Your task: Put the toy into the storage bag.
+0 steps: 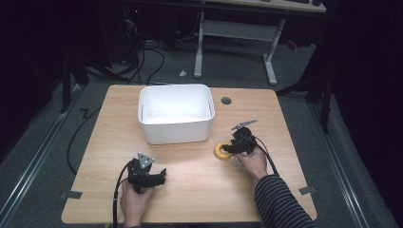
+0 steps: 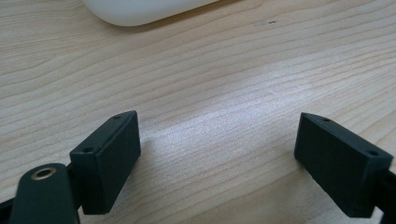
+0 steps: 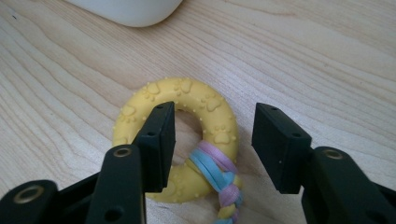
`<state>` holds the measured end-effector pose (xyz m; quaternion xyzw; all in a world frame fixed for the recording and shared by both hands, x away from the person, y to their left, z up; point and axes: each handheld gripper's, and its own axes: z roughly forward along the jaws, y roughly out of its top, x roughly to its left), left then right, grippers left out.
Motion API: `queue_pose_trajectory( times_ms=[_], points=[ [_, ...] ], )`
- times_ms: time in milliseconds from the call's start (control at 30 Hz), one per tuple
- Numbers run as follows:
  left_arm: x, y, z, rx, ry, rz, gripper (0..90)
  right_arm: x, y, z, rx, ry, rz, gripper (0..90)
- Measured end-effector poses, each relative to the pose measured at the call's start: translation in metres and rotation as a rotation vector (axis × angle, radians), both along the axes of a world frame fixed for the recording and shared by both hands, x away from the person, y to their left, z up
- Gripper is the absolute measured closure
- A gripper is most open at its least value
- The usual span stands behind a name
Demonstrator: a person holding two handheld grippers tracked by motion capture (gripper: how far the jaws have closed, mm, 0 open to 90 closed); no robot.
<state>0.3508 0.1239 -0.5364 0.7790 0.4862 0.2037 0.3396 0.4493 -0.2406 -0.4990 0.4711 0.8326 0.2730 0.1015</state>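
Observation:
A yellow rubber ring [image 1: 220, 150] with paw prints lies flat on the wooden table [image 1: 199, 190], right of centre. In the right gripper view the ring [image 3: 163, 91] has a pastel braided cord [image 3: 215, 169] tied around its near side. My right gripper [image 1: 231, 146] is low over the ring. Its jaws straddle the ring's right side [image 3: 215, 116], one over the hole and one outside, with a gap still showing at the outer pad. My left gripper [image 1: 159, 176] rests near the front left of the table, jaws wide apart [image 2: 217, 126] over bare wood.
A white plastic bin [image 1: 176, 114] stands at the back centre of the table, its corner [image 3: 135, 11] just beyond the ring. A round cable hole [image 1: 226, 100] lies to the right of the bin. Cables trail from both grippers toward the front edge.

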Motion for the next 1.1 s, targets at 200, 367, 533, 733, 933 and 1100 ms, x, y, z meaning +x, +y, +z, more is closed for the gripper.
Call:
queue_pose_trajectory(
  times_ms=[200, 367, 533, 733, 933, 1100],
  points=[
    [0.0, 0.0, 0.0, 0.0, 0.0, 0.0, 14.7, 0.0022, 0.0029, -0.0077, -0.026, 0.02, 0.017, 59.4],
    [0.0, 0.0, 0.0, 0.0, 0.0, 0.0, 14.7, 0.0022, 0.0035, -0.0077, -0.034, 0.014, 0.021, 62.8],
    [0.0, 0.0, 0.0, 0.0, 0.0, 0.0, 14.7, 0.0016, 0.0039, -0.0077, -0.047, 0.005, 0.026, 64.2],
    [-0.0001, 0.0, 0.0, 0.0, 0.0, 0.0, 14.8, 0.0011, 0.0037, -0.0077, -0.042, 0.005, 0.024, 64.7],
    [-0.0002, 0.0, 0.0, 0.0, 0.0, -0.001, 14.9, 0.0004, 0.0024, -0.0063, -0.039, 0.011, 0.033, 65.1],
    [-0.0003, -0.0001, 0.0001, 0.0, 0.0, -0.002, 14.9, -0.0024, -0.0008, -0.0021, -0.032, 0.011, 0.046, 65.3]
  ],
)
